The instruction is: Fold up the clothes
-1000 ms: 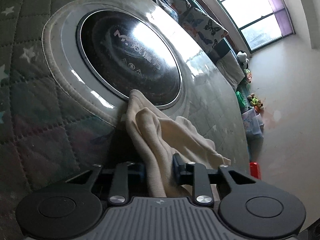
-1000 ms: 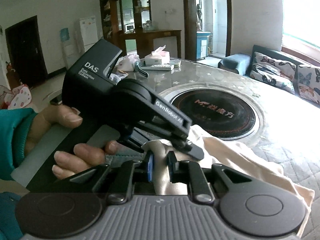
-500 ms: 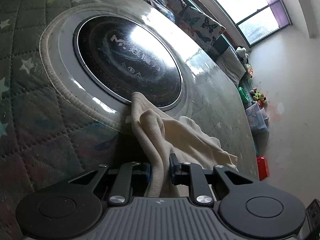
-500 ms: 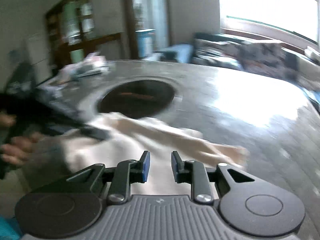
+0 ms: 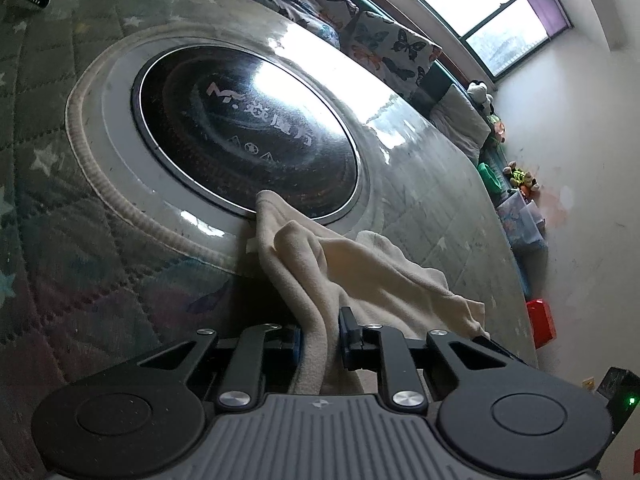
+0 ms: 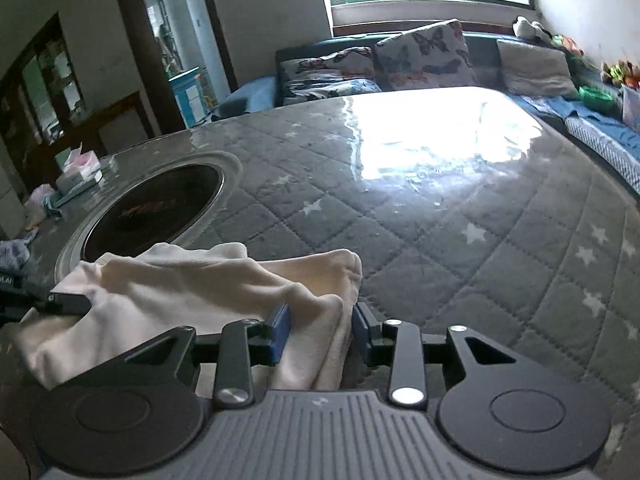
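Note:
A cream cloth (image 5: 360, 264) lies bunched on the quilted table cover, one corner reaching the rim of the round dark glass plate. My left gripper (image 5: 320, 336) is shut on a thick fold at its near edge. In the right wrist view the same cloth (image 6: 192, 284) stretches from one finger of the left gripper (image 6: 68, 303) across to my right gripper (image 6: 320, 320). The right jaws are opening. A fold of the cloth sits between them, and a dark gap shows beside the right pad.
The grey star-quilted cover (image 6: 440, 240) runs wide to the right under window glare. The round glass plate (image 5: 248, 140) is set into the table. A tissue box and small items (image 6: 78, 170) stand far left. A sofa with butterfly cushions (image 6: 420, 52) is behind the table.
The right gripper swung away from the left gripper and the hand, rightward along the cloth, and its jaws parted. The left gripper stayed put, still clamped on the cloth, and rolled slightly.

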{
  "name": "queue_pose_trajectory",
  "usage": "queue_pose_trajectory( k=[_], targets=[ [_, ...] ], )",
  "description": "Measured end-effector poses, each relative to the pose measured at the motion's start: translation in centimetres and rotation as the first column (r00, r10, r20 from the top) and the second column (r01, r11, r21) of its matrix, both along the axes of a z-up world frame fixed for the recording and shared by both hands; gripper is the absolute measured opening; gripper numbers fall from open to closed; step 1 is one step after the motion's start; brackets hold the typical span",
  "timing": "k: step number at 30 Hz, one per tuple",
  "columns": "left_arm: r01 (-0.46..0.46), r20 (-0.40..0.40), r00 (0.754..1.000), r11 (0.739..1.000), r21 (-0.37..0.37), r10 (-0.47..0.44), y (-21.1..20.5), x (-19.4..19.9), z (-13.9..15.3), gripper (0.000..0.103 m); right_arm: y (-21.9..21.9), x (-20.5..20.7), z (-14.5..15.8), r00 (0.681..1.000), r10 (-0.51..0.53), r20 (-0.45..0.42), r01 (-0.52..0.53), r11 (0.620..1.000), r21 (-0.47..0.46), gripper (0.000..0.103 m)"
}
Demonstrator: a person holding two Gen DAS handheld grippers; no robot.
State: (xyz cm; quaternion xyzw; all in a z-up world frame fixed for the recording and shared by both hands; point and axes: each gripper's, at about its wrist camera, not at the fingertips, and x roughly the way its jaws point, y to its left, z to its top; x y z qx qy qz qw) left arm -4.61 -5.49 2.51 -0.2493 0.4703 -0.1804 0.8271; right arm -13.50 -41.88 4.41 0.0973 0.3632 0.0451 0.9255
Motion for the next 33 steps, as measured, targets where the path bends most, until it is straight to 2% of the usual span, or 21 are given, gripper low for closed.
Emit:
queue_pose_trajectory(
  k=[3, 4, 6, 9, 14, 17, 25, 33],
  targets=[
    [0.009, 0.01, 1.0, 1.0, 0.016, -0.01, -0.3, 0.0, 0.1, 0.019, 0.1, 0.0, -0.1, 1.0, 0.001, 0.007, -0.001, 1.0, 0.005, 0.033],
    [0.012, 0.015, 1.0, 1.0, 0.022, -0.012, -0.4, 0.1, 0.1, 0.019, 0.2, 0.0, -0.1, 1.0, 0.0, 0.005, 0.0, 1.0, 0.009, 0.03],
    [0.018, 0.027, 0.999, 0.999, 0.037, -0.019, -0.6, 0.1, 0.2, 0.019, 0.1, -0.2, 0.1, 1.0, 0.002, 0.005, -0.003, 1.0, 0.014, 0.015],
    [0.035, 0.058, 0.998, 0.997, 0.074, -0.039, -1.0, 0.0, 0.5, 0.017, 0.4, -0.6, 0.4, 1.0, 0.008, 0.01, -0.008, 1.0, 0.007, 0.011],
    [0.077, 0.131, 0.986, 0.983, 0.168, -0.1, -2.2, -0.2, 1.6, 0.015, 0.8, -1.3, 1.3, 0.999, 0.014, 0.044, -0.014, 1.0, -0.003, 0.01],
    [0.097, 0.173, 0.976, 0.975, 0.2, -0.133, -3.0, 0.0, 2.4, 0.015, 0.8, -2.0, 2.3, 0.997, 0.014, 0.08, -0.013, 1.0, -0.009, 0.01],
    [0.137, 0.219, 0.957, 0.964, 0.229, -0.188, -5.7, 1.2, 4.3, 0.014, 0.7, -2.7, 5.4, 0.986, -0.004, 0.17, 0.014, 0.998, -0.055, 0.009],
    [0.176, 0.242, 0.943, 0.96, 0.217, -0.227, -9.4, 2.7, 5.3, 0.014, -1.4, -2.9, 7.6, 0.975, -0.049, 0.218, 0.07, 0.993, -0.091, 0.009]
  ],
)
